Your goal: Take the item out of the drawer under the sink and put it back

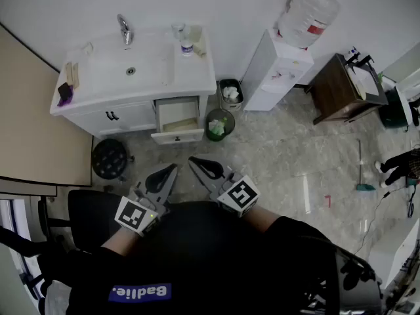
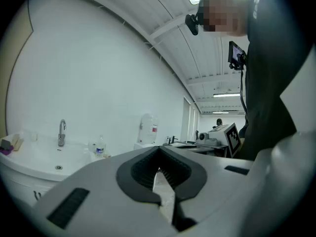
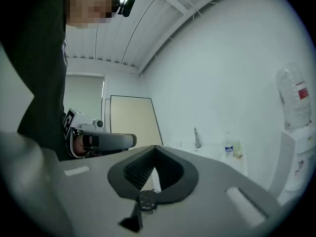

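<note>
Close against the person's dark-clothed front, the left claw (image 1: 169,170) and the right claw (image 1: 197,163) are held level side by side, tips slanting toward each other, each with its marker cube at the back. Both claws are pressed together, ribbed pads meeting at the tip with nothing pinched between them (each claw's own view shows only wall and room past the pads). Beyond them lies bare marbled floor, with a round black stool (image 1: 109,158) off to the left. Farther on, the drawer (image 1: 178,118) under the sink (image 1: 151,64) stands pulled out. A pale tan shape (image 1: 184,124) lies near the drawer's front, too small to tell whether it is the item. A green bin (image 1: 219,124) stands just right of the drawer. On the white bench top are a tap (image 1: 124,29) and a small bottle (image 1: 187,46), and a water dispenser (image 1: 279,71) stands against the wall to the right.
</note>
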Tool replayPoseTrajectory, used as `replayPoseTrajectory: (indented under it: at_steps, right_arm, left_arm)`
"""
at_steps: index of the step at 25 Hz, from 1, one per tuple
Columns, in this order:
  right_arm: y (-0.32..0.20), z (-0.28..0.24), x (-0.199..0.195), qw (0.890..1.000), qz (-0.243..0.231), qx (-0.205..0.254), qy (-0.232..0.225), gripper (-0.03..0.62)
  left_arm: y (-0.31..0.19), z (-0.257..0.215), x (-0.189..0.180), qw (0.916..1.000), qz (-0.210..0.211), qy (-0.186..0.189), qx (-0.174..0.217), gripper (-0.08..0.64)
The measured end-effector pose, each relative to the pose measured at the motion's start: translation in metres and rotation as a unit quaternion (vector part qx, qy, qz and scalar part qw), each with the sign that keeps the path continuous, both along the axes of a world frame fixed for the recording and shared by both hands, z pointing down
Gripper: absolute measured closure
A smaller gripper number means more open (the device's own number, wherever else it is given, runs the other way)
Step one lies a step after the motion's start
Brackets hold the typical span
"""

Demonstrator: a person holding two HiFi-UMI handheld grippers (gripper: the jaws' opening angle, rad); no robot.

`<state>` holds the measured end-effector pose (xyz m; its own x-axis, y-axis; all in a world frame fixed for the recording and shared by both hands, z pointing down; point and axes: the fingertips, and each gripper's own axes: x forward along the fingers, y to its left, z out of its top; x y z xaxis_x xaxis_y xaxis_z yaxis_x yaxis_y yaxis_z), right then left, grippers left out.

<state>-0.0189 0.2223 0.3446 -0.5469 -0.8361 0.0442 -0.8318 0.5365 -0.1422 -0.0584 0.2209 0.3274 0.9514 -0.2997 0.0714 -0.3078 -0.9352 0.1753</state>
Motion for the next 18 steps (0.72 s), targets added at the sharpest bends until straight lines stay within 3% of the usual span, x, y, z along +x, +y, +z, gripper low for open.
replayPoseTrajectory:
  at_steps: [10,18]
  right_arm:
    - [0.0,0.002,-0.003,1.0,-0.013,-0.009,0.012,0.6]
    - [-0.004,-0.001,0.008,1.0,-0.011,-0.01,-0.019,0.6]
  left_arm:
    - [-0.001,0.0,0.005,1.0,0.004,0.0,-0.005,0.557]
    - [-0.005,0.002,0.014,1.0,-0.001,-0.006,-0.004,0.555]
